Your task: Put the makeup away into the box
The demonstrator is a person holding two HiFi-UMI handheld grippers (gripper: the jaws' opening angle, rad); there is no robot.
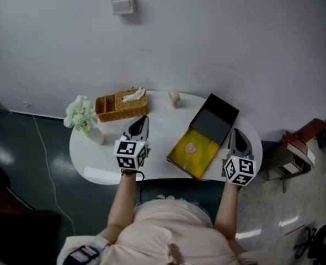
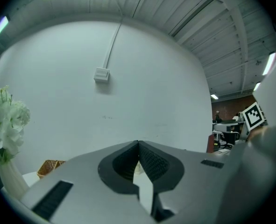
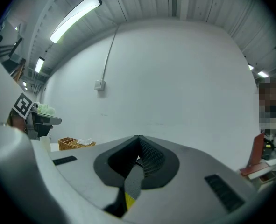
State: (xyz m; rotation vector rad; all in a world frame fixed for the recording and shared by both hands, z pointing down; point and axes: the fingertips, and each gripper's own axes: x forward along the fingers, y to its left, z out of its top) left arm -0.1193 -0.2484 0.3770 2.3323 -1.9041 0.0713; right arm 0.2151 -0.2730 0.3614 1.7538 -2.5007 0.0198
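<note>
Left claw (image 1: 144, 119): pinched closed, empty.
Right claw (image 1: 234, 132): closed, empty, just beside the box (image 1: 206, 154).
Risk: I could knock the box off the bench (image 1: 163, 127) — it sits at the rim.

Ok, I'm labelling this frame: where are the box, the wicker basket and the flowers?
open box (image 1: 204, 156), head view, bare yellow floor inside
wicker basket (image 1: 121, 115), head view, its front wall
white flowers (image 1: 80, 114), head view, middle of the bunch
</note>
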